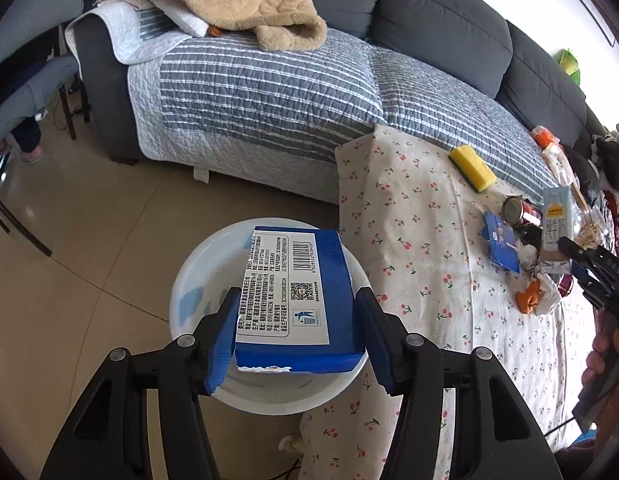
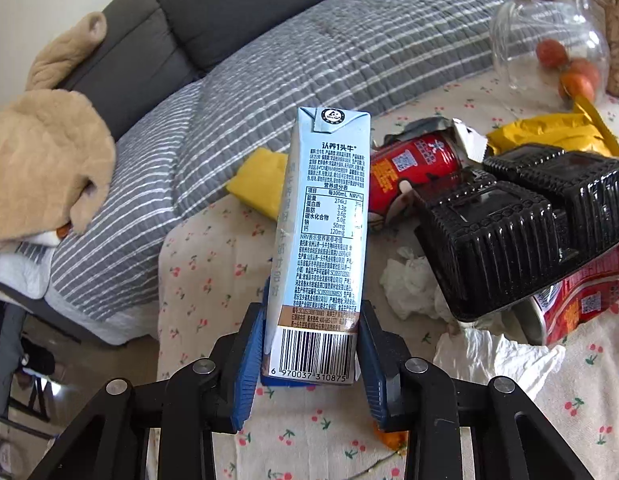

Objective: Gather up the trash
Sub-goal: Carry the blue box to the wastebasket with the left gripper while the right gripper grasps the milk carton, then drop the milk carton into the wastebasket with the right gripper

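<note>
Your left gripper (image 1: 295, 334) pinches a blue box (image 1: 293, 292) by its two long sides, label up, held over a white basin (image 1: 197, 280) that stands on the floor just off the table's near-left corner. Your right gripper (image 2: 309, 354) has its jaws clamped on the lower end of a pale blue milk carton (image 2: 321, 220), upright over the cherry-print tablecloth (image 2: 205, 280). Remaining on the cloth: red can (image 2: 413, 172), black plastic tray (image 2: 521, 224), crumpled tissue (image 2: 409, 280), yellow sponge (image 2: 261, 180) near the far edge by the sofa (image 2: 309, 52).
</note>
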